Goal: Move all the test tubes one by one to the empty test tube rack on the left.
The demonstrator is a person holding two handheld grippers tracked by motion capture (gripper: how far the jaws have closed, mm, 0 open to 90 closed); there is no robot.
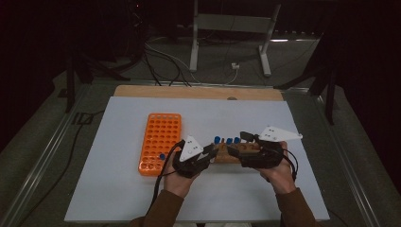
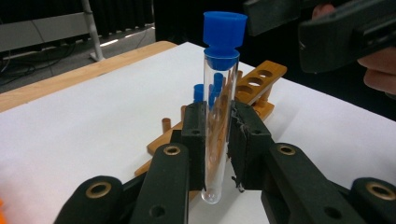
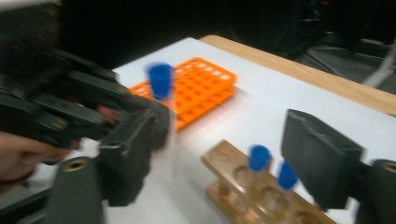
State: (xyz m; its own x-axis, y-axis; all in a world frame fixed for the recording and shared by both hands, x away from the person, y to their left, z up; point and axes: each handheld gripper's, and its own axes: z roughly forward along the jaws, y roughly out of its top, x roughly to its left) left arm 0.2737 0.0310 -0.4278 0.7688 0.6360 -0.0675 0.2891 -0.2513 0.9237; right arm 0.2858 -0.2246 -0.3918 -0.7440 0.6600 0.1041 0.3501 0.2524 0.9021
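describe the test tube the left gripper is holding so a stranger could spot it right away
On the white table top, find the wooden tube rack beside the orange plastic rack. Just in front of the wooden rack, the left gripper clamps a clear glass test tube with a blue cap. Unlike its blue-capped neighbours, it stands upright outside any rack.

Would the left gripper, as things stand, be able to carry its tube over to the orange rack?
Probably yes: the left gripper is shut on the test tube, and the orange rack lies just beside that hand on the table, with nothing visible between them.
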